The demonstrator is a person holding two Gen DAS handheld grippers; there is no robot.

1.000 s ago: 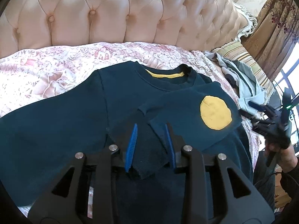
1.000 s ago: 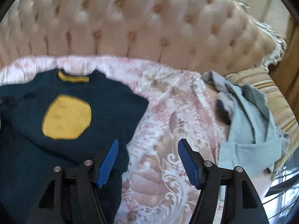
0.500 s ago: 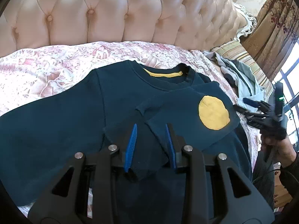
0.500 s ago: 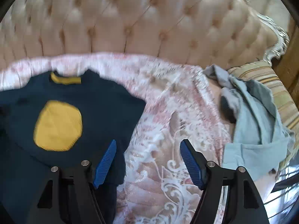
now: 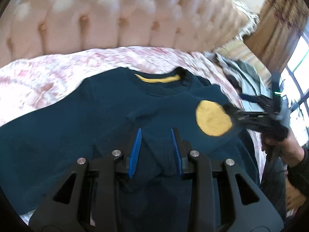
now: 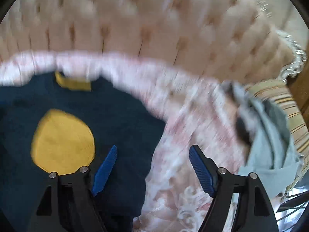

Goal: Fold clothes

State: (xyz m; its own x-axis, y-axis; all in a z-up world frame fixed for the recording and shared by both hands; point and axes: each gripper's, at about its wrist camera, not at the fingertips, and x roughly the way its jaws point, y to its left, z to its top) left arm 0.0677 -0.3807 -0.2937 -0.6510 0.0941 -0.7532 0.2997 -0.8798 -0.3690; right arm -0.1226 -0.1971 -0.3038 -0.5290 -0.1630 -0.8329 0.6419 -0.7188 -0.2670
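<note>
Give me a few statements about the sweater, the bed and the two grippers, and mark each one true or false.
1. The navy sweater lies on the floral bedspread. True.
2. The elbow patch is red. False: it is yellow.
3. The left gripper has sweater fabric between its fingers. True.
4. The right gripper is clamped on the grey garment. False: its jaws are opening, gripping nothing; that garment lies apart by the striped pillow.

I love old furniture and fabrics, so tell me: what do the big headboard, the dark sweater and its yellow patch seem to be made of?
Headboard: looks like pale pink leather or leatherette, glossy, button-tufted into puffy diamonds.
Dark sweater: seemingly a soft, matte, slightly fuzzy knit or fleece; it drapes and creases.
Yellow patch: apparently a knit or felt-like fabric oval set into the sweater, matte; blur leaves the weave unclear.
</note>
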